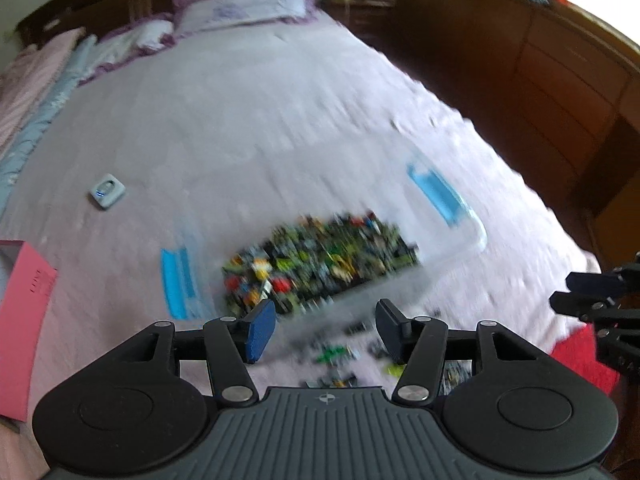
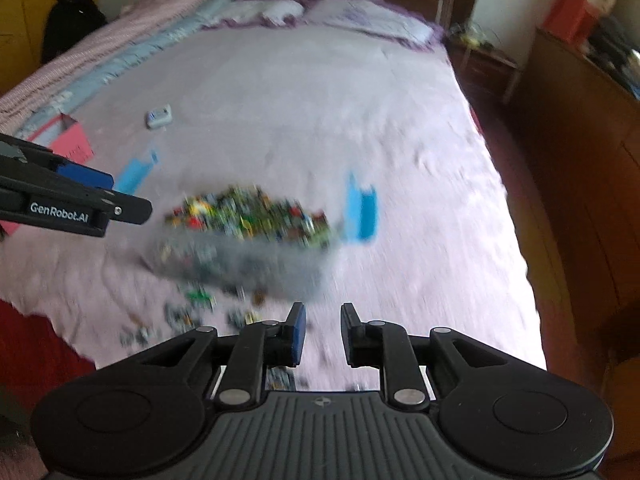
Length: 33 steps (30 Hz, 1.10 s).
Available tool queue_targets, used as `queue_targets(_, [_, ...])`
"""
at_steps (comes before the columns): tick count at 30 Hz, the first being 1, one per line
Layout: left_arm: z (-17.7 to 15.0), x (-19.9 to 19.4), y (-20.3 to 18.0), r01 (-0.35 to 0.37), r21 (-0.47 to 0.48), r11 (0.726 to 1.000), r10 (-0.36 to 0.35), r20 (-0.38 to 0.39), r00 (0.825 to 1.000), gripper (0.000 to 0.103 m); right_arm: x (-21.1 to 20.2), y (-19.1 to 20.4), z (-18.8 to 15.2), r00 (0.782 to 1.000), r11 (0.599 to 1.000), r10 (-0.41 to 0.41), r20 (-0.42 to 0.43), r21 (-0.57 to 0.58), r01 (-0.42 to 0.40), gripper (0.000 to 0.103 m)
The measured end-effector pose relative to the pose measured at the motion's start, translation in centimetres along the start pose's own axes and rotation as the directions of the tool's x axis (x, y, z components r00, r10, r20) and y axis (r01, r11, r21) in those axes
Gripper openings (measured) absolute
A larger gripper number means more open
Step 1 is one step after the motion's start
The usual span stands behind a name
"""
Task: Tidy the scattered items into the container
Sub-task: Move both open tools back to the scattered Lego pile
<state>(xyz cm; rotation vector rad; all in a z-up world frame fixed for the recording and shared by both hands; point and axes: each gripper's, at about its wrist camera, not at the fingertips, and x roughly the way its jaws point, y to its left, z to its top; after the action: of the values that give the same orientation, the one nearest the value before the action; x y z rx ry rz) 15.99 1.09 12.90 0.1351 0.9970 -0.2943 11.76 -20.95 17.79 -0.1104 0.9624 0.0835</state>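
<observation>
Plastic toy bricks point(image 1: 336, 356) lie scattered on the pink bedspread point(image 1: 248, 128) just before a brick-filled clear container point(image 1: 320, 256), while left gripper point(image 1: 326, 330) and right gripper point(image 2: 323, 334), both spread and empty, hover; light, hard, slippery pieces likely best pinched across flat sides.

The left gripper point(image 1: 326, 330) has a dark grey ribbed body with a small round crosshair mark at its front edge. Two rounded black housings flank it, each with a shallow circular recess. Black linkage bars with silver pivot pins carry two fingers faced with blue textured pads point(image 1: 261, 330). The right gripper point(image 2: 323, 334) is built the same way. Seen from the side in the right wrist view, the left gripper bears white "GenRobot.AI" lettering and a small screw.
</observation>
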Motion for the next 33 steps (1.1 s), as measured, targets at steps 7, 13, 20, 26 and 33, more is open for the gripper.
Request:
queue_targets(7, [-1.8,0.6,-4.0,-0.041,0.049,0.998,0.044,-0.054,0.998,0.056,-0.2,-2.0,-5.4,0.999,0.998,0.027,-0.037,0.058,-0.024,0.021])
queue_targets(13, [-2.8,1.7,-7.7,-0.075,-0.013,0.997,0.073,-0.108,0.991,0.058,1.6,-4.9,-8.6,0.996,0.996,0.069,-0.058,0.052,-0.066,0.021])
queue_targets(20, [-5.3,3.8,-10.9,-0.064,-0.003,0.998,0.063,-0.168,0.984,0.061,4.8,-7.0,-11.5,0.990,0.997,0.079,-0.115,0.010,-0.078,0.016])
queue_targets(26, [-6.1,7.0,-11.6,-0.044,-0.028,0.999,0.037,-0.202,0.979,0.061,7.9,-7.6,-12.8,0.985,0.997,0.070,-0.158,-0.002,-0.072,0.016])
queue_targets(33, [-6.7,8.9,-12.0,-0.041,-0.037,0.998,0.032,-0.216,0.976,0.061,11.0,-7.4,-13.9,0.979,0.997,0.064,-0.193,-0.026,-0.070,0.016])
